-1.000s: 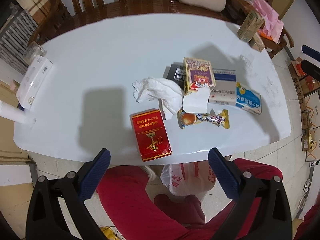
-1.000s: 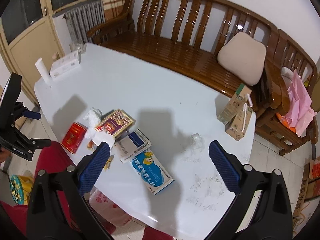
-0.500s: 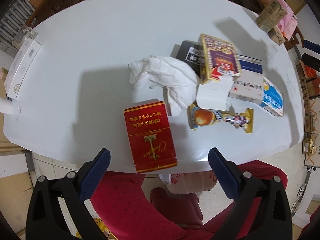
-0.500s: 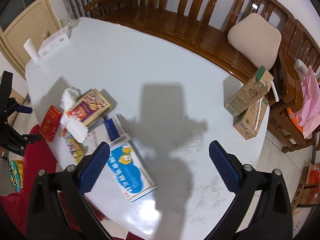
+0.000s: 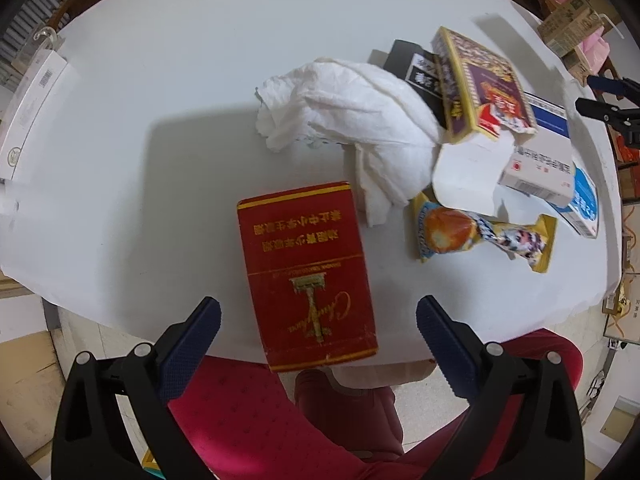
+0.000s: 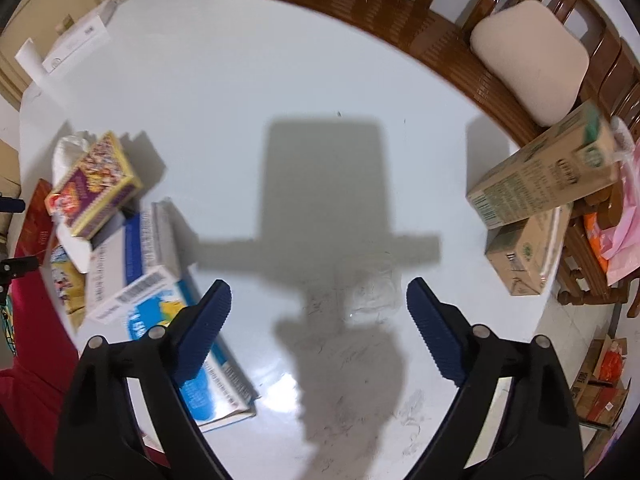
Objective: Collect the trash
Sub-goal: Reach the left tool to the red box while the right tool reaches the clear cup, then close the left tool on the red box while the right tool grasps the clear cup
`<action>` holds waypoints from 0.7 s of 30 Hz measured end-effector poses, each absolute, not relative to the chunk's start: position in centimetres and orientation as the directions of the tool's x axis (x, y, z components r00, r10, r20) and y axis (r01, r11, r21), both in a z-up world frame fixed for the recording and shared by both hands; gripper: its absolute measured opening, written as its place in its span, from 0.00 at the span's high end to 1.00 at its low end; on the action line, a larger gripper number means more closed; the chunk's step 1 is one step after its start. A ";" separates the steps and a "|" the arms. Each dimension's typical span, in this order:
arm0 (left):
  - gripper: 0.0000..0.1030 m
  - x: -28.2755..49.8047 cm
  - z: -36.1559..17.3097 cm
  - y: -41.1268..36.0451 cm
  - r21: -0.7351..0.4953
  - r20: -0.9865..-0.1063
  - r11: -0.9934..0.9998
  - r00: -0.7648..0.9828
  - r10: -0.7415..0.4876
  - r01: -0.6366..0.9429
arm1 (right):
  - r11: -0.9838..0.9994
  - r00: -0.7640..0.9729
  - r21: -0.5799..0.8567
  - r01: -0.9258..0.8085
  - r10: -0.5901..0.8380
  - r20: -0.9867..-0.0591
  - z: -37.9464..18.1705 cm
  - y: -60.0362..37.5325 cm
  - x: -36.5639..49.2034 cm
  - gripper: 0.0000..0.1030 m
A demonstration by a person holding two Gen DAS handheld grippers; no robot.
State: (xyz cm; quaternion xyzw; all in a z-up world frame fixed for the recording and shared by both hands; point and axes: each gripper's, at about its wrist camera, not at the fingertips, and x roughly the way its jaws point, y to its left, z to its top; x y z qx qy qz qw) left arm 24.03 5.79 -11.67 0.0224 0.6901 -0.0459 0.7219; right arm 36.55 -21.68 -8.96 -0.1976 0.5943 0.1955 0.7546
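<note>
Red cigarette pack [image 5: 306, 276] lies flat on the white table [image 5: 160, 80] between the wide-open blue fingers [image 5: 192, 344] of the left gripper [image 5: 318, 322], untouched; gold script and Chinese text on it, upside down. Crumpled white tissue [image 5: 352, 112] just beyond, snack wrapper [image 5: 480, 236] to its right. Right gripper [image 6: 319, 308] fingers [image 6: 208, 320] stand wide, jaws just been closing a little, gripping nothing; clear plastic scrap [image 6: 376, 292] on the table between them, blue-and-white box [image 6: 208, 380] under the left finger.
</note>
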 end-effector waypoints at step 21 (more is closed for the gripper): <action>0.10 25.2 -14.4 6.7 -0.031 -0.998 0.991 0.053 -0.038 0.130 | 0.890 0.175 0.001 -0.456 0.091 -0.980 -12.5 -25.0 40.5 0.43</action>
